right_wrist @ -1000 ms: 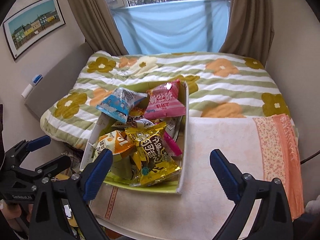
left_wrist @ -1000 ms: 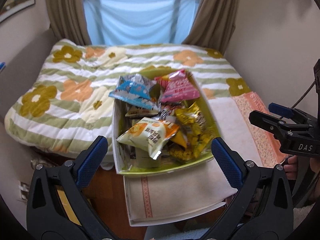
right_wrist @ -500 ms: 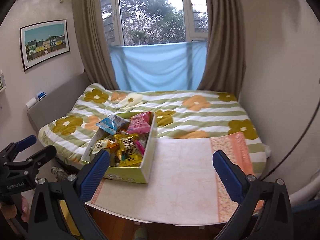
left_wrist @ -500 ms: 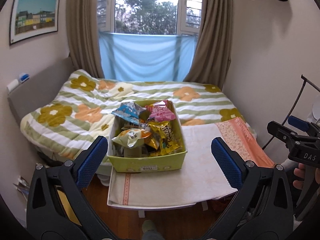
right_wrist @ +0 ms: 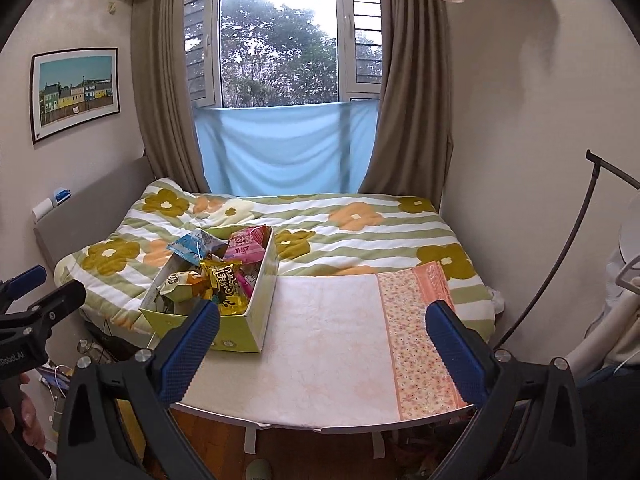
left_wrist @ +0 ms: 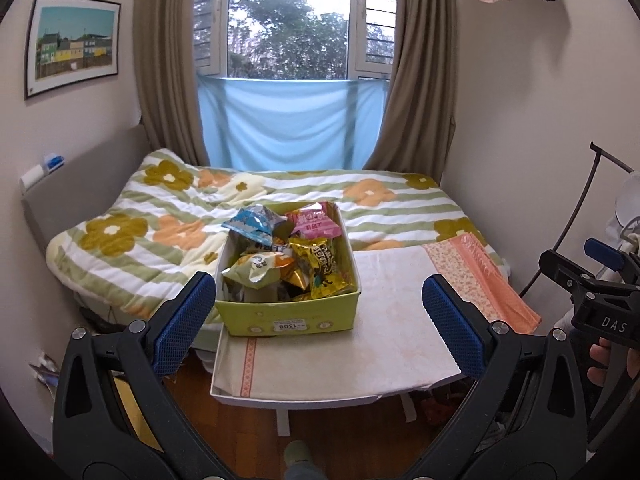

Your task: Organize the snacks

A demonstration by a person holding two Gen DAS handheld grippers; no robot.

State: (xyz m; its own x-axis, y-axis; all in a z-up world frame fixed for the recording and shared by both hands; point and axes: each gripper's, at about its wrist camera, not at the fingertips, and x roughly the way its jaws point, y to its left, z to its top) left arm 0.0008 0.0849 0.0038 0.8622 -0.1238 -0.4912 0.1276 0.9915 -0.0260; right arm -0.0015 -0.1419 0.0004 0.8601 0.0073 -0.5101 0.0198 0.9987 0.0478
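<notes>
- The bed [left_wrist: 168,216] with its flowered quilt lies well beyond both sets of jaws.
- The desk [left_wrist: 384,344] stretches ahead of the jaws, its cloth-covered top partly between them.
- The green snack box [left_wrist: 288,320], heaped with snack packets [left_wrist: 320,268], sits on the desk, ahead of the left gripper [left_wrist: 318,320] and ahead-left of the right gripper [right_wrist: 322,336].
- Both grippers have jaws spread wide, holding nothing.
</notes>
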